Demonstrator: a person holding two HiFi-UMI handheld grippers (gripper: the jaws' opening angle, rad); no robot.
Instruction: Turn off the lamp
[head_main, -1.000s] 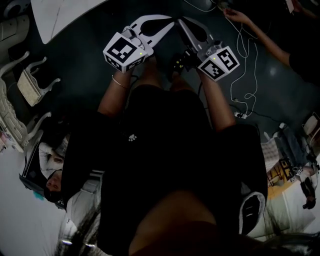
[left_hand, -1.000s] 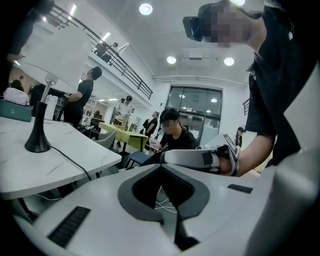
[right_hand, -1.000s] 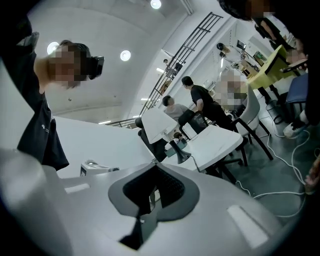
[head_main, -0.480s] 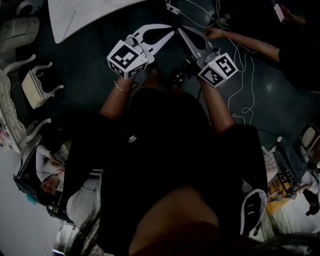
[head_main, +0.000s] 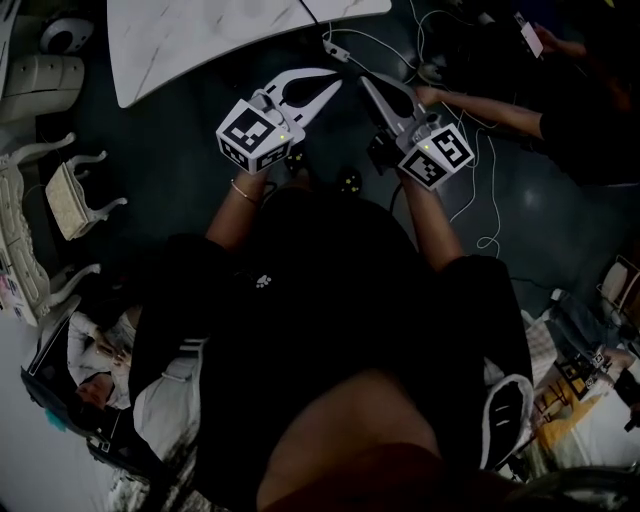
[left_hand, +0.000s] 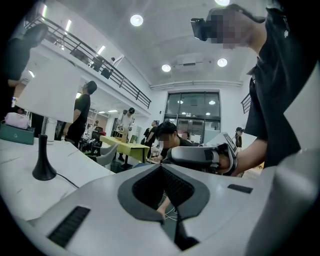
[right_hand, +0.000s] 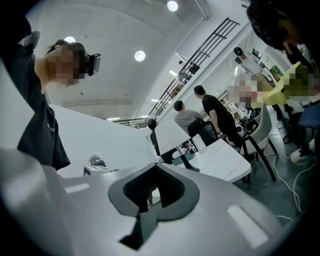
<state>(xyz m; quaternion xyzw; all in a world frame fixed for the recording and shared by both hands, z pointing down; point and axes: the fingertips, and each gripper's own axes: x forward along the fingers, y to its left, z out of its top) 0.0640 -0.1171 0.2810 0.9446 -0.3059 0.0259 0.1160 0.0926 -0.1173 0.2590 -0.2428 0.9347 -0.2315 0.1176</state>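
Two grippers, both clamped shut on nothing: the left gripper (head_main: 333, 85) and the right gripper (head_main: 366, 79) have their jaws pressed together and are held side by side out in front of the person's body. Compared with a second ago, both sit a bit higher, and a lot more of the white table (head_main: 200, 40) has slid into the top of the head view, so the person looks to be walking up to it. That reads as approach only, nothing touched yet. The lamp (left_hand: 49, 95) isn't in the head view at all. The left gripper view shows it standing on the table off to the left, white shade over a black base, cord trailing away, well apart from the jaws. Only container around is a teal box (left_hand: 14, 134) behind the lamp with a pale bundle on top, and what's inside can't be seen
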